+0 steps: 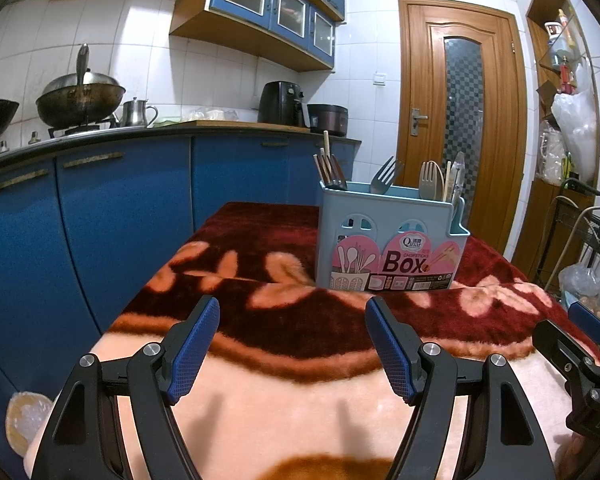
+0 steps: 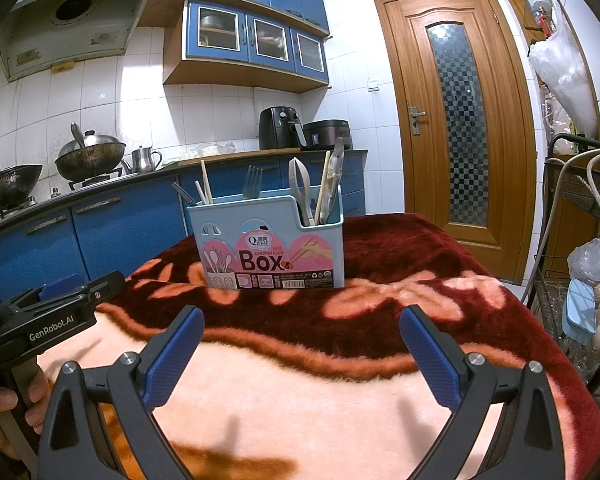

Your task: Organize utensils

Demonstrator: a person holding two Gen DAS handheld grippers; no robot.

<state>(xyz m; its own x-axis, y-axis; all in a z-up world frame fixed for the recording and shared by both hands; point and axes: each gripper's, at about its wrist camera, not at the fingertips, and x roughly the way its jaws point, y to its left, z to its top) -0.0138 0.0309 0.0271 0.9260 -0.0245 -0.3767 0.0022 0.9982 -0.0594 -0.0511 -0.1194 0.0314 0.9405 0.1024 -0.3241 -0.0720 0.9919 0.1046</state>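
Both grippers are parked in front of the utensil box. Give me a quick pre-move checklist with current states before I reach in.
1. left gripper open, nothing between its pads: ok.
2. right gripper open, empty: ok.
3. utensil box upright on the blanket: ok.
4. metal fork standing in the box, handle hidden: ok.
5. Loose utensils left on the blanket: none visible, ok.
6. Free room inside each compartment: cannot tell.

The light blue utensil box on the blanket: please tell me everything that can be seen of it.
The utensil box looks like light blue plastic, with arched cut-outs and a pink label reading "Box" on its front. It stands upright on the red and peach blanket, apart from both open grippers. A fork, chopsticks and other utensils stand in its compartments, sticking out above the rim.
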